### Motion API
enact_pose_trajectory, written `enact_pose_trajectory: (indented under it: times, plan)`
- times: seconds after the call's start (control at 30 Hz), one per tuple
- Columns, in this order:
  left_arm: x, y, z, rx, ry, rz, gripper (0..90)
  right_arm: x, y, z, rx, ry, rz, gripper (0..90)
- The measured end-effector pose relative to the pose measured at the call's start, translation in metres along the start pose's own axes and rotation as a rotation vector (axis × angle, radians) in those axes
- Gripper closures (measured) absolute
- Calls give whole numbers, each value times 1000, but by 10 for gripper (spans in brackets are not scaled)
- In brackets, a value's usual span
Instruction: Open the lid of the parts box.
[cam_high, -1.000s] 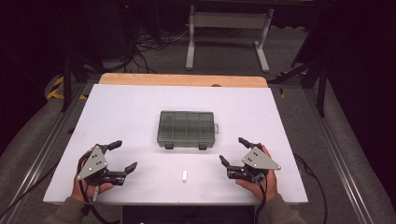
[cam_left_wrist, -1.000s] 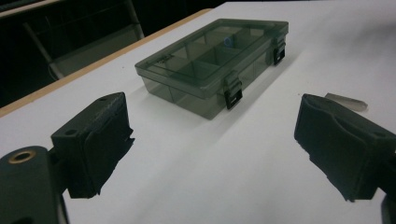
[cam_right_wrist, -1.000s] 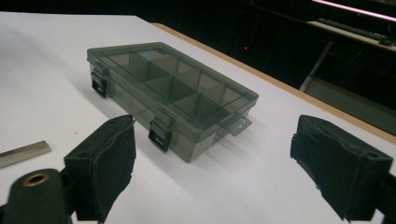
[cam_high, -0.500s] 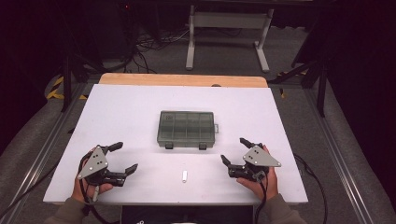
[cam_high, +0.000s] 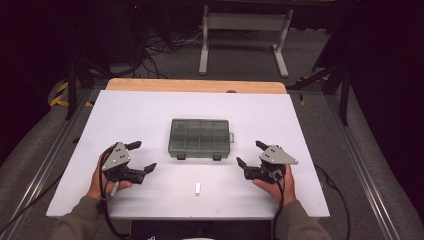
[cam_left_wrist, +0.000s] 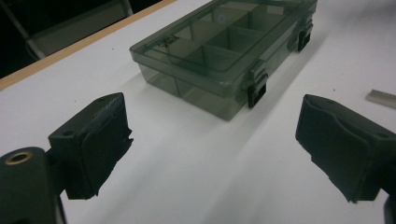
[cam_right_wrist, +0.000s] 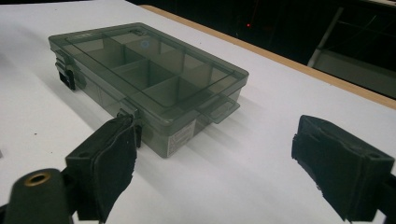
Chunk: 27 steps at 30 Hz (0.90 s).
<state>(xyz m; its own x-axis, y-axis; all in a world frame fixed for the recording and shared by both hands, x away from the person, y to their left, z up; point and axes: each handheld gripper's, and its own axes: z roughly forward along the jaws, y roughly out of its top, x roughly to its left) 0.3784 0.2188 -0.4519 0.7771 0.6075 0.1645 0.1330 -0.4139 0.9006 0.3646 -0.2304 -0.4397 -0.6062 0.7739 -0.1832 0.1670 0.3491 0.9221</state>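
While both hands had barely shifted since a moment before, the left gripper (cam_high: 141, 155) and right gripper (cam_high: 248, 153) stood wide open, empty, flanking the box (cam_high: 200, 137), a shut, smoky, compartmented case just ahead between them

The small white piece (cam_high: 198, 189) near the table's (cam_high: 150, 115) near edge was too small to identify. In the left gripper view, the frame's right edge cut it off.
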Motion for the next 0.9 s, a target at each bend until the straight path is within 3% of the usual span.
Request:
enact_pose_trajectory:
  times: [0.13,0.3,0.37,0.6,0.77,0.9]
  plan:
    - [2,8,22,38,7,46,111,-1,6,20,39,44,-4,140]
    - [5,10,34,54,-3,21,129,-2,9,37,66,83,18,125]
    - [3,12,42,70,-9,27,142,-1,13,44,86,84,6,127]
    - [3,15,63,108,-3,49,180,-3,9,61,137,144,16,186]
    - [8,10,70,145,-26,37,192,-1,7,70,161,173,8,213]
    - [4,11,73,171,-36,60,231,-1,4,68,175,195,13,303]
